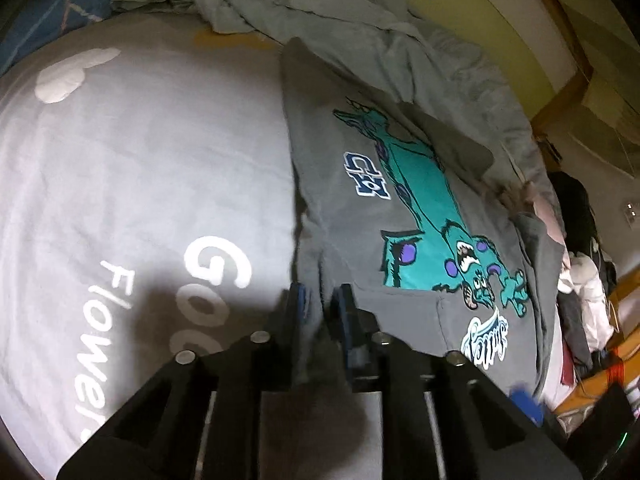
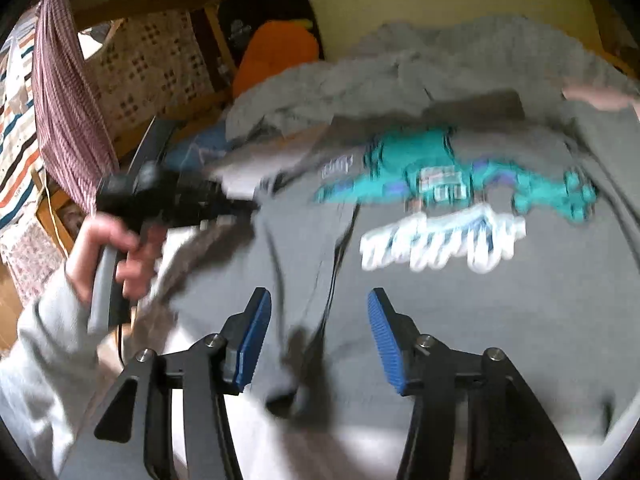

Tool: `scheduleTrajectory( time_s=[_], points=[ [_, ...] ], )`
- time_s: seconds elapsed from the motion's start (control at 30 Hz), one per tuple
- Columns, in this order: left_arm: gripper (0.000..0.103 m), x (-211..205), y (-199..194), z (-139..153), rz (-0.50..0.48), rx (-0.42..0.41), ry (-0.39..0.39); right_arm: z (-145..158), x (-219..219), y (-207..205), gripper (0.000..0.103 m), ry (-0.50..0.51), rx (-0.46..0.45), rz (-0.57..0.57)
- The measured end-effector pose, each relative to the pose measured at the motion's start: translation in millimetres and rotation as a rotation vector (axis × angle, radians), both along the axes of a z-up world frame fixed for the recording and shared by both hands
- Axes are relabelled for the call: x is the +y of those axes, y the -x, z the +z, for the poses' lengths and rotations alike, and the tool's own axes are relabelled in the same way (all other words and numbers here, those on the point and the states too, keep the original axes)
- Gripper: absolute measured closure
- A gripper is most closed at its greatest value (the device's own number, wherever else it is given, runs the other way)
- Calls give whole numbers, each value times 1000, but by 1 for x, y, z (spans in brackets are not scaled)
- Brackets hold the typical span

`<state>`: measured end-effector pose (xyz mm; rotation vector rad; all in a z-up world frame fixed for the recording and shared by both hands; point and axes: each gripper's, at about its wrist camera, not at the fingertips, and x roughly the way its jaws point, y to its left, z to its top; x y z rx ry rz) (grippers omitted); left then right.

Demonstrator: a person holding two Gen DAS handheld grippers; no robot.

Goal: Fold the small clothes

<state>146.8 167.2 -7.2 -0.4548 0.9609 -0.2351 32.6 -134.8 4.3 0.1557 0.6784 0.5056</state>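
A grey T-shirt (image 1: 352, 208) with a teal monster print (image 1: 432, 216) lies on the bed. My left gripper (image 1: 320, 300) is shut on a fold of the shirt's edge and holds it lifted. In the right wrist view the same shirt (image 2: 460, 320) is blurred by motion, its teal print (image 2: 440, 176) and white lettering facing up. My right gripper (image 2: 316, 320) is open over the shirt's near part, with cloth below the blue pads (image 2: 256, 336). The left gripper (image 2: 160, 200) shows there at the left, held in a hand, pulling the shirt's edge.
The bed has a pale grey sheet (image 1: 140, 168) with white lettering. A crumpled grey blanket (image 1: 328, 20) lies at the far side by a yellow wall. Piled clothes (image 1: 584, 288) sit at the right. A red checked cloth (image 2: 68, 112) and an orange cushion (image 2: 276, 56) are beyond the bed.
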Motion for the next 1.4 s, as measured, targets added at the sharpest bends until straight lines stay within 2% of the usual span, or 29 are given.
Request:
scheduleTrajectory(
  time_s=[0.07, 0.1, 0.17, 0.2, 0.27, 0.33, 0.37, 0.4, 0.43, 0.5, 0.57, 0.67, 0.73, 0.77, 0.8, 0.83, 0.9, 0.93, 1.03, 1.07, 1.13, 1.17, 1.23, 1.3, 1.37, 1.4],
  points=[
    [78, 0, -2, -3, 10, 2, 2, 5, 0, -40, 53, -39, 71, 11],
    [78, 1, -5, -5, 13, 7, 4, 4, 1, -57, 60, -57, 102, 16],
    [78, 3, -9, -10, 21, 18, 16, -2, 10, -98, 67, -60, 193, 26],
    [78, 4, -11, -11, 26, 21, 25, -6, 15, -108, 67, -57, 218, 37],
    [77, 5, -12, -11, 31, 21, 32, -16, 31, -130, 67, -31, 263, 61],
    [77, 4, -13, -12, 35, 24, 32, -28, 46, -145, 67, 41, 289, 43],
    [77, 4, -13, -12, 40, 28, 33, -31, 49, -147, 74, 57, 287, 39],
    [77, 5, -13, -12, 47, 30, 37, -32, 52, -148, 92, 70, 272, 38],
    [77, 5, -13, -11, 54, 30, 38, -31, 55, -149, 96, 75, 254, 43],
    [77, 3, -13, -10, 64, 27, 1, -25, 53, -149, 96, 87, 193, 0],
    [77, -4, -13, -9, 73, 30, -94, -21, 49, -151, 96, 100, 149, -40],
    [76, -10, -13, -9, 72, 22, -147, -29, 50, -162, 96, 114, 211, -25],
    [74, -15, -11, -10, 69, 11, -176, -30, 46, -162, 96, 107, 211, -24],
    [71, -18, -11, -9, 60, 2, -199, -27, 42, -160, 92, 93, 210, -32],
    [69, -22, -9, -7, 53, -11, -227, -25, 38, -158, 81, 95, 206, -52],
    [68, -25, -7, -6, 49, -26, -258, -22, 33, -155, 75, 99, 195, -71],
    [67, -36, 2, 4, 44, -85, -334, -3, 11, -134, 54, 109, 105, -109],
    [67, -43, 9, 11, 30, -128, -356, 6, 0, -124, 50, 130, 54, -120],
    [54, -67, 35, 36, -11, -286, -397, 30, -36, -94, 49, 233, -61, -171],
    [47, -75, 46, 44, -24, -340, -398, 37, -54, -84, 49, 259, -90, -202],
    [44, -88, 64, 55, -55, -426, -352, 51, -96, -69, 49, 279, -108, -284],
    [43, -94, 71, 58, -73, -455, -325, 58, -125, -58, 49, 255, -111, -327],
    [43, -110, 79, 59, -104, -485, -294, 69, -173, -45, 47, 198, -120, -399],
    [43, -126, 83, 54, -120, -501, -292, 77, -225, -42, 41, 143, -120, -472],
    [43, -143, 81, 46, -141, -490, -302, 77, -258, -52, 41, 105, -89, -501],
    [43, -150, 81, 43, -147, -488, -305, 75, -274, -58, 41, 74, -69, -480]
  ],
)
